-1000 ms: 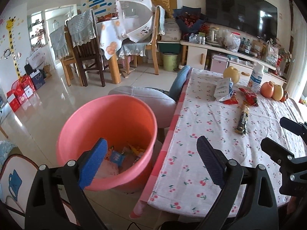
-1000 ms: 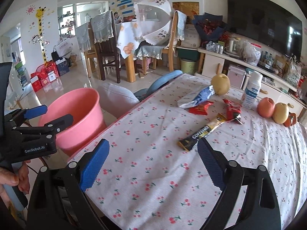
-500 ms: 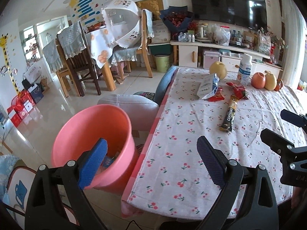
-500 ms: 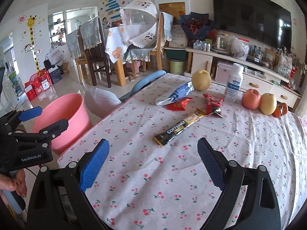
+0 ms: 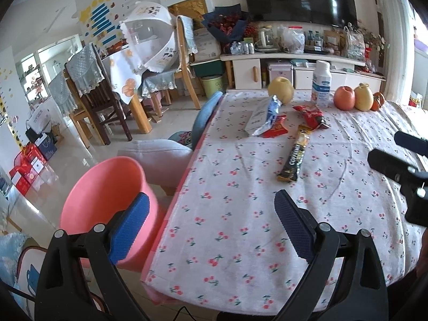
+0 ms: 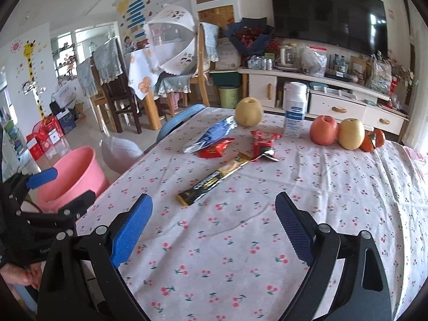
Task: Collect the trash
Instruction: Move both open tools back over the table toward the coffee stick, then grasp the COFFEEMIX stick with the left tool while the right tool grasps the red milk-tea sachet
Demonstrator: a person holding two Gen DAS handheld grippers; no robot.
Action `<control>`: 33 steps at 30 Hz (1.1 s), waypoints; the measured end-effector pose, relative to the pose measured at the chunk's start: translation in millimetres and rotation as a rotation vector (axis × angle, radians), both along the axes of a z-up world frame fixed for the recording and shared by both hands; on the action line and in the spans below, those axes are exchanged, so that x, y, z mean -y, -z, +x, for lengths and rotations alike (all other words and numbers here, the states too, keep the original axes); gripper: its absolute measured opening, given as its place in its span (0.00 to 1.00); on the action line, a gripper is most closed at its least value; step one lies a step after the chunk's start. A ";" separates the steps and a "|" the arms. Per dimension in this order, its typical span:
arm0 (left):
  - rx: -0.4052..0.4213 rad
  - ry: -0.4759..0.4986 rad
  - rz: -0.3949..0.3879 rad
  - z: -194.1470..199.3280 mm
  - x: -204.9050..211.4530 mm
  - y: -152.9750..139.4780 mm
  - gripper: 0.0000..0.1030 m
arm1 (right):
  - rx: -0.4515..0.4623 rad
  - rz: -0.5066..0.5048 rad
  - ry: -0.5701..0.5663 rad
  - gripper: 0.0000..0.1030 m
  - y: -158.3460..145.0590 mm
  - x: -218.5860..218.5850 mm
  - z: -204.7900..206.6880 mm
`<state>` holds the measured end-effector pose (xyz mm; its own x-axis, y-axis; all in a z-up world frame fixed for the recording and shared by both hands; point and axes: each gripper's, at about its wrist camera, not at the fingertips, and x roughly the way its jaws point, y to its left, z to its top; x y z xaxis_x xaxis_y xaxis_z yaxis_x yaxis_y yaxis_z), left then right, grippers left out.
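Against the frames from a second ago: both views have swung from the pink bucket [image 5: 107, 200] toward the counter [image 5: 240, 227]; the bucket's inside, with wrappers in it earlier, is no longer visible from the left wrist view, and the trash cluster sits larger in both views. Left hand-held gripper [image 5: 211, 227]: jaws wide, nothing between them, over the near left corner of the counter, its left pad in front of the bucket wall. Right hand-held gripper [image 6: 214, 227]: jaws wide, empty, over the near edge of the counter, pointed at the dark stick wrapper [image 6: 214, 179]. That wrapper lies mid-counter, aslant, apart from the grippers; lettering reads roughly "COFFE…", the rest unclear. Behind it, toward the far left corner: silver-blue foil packet [image 6: 211, 136] partly overlapping a flat red wrapper [image 6: 216, 148], print illegible; a crumpled red wrapper [image 6: 263, 140] touches the far end of the stick. Along the far edge: pear [image 6: 248, 112], white bottle [image 6: 294, 112] with a blue label, unreadable, apple [image 6: 323, 131], second pear [image 6: 351, 133], small oranges [image 6: 373, 140]. The bucket stands on the floor off the counter's left edge.
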<state>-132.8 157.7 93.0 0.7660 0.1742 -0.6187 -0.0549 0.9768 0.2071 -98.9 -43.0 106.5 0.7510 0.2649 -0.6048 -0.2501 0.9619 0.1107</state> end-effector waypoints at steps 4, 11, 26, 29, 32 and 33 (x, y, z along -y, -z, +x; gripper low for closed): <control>-0.009 0.018 0.007 6.4 17.6 3.8 0.92 | -0.002 0.001 0.042 0.89 2.1 22.4 5.9; -0.031 0.060 -0.012 23.8 44.0 12.6 0.92 | -0.033 -0.015 0.121 0.89 15.3 61.8 24.5; -0.149 0.206 -0.112 99.4 88.1 58.0 0.92 | -0.185 0.058 0.212 0.89 55.8 116.3 101.7; -0.168 0.218 -0.116 116.1 96.9 65.5 0.92 | -0.208 0.083 0.200 0.89 61.1 115.8 115.7; -0.172 0.219 -0.105 127.7 101.2 71.5 0.92 | -0.220 0.096 0.185 0.89 65.7 112.8 130.0; -0.173 0.223 -0.100 132.3 102.9 73.4 0.92 | -0.224 0.100 0.179 0.89 67.4 111.6 135.1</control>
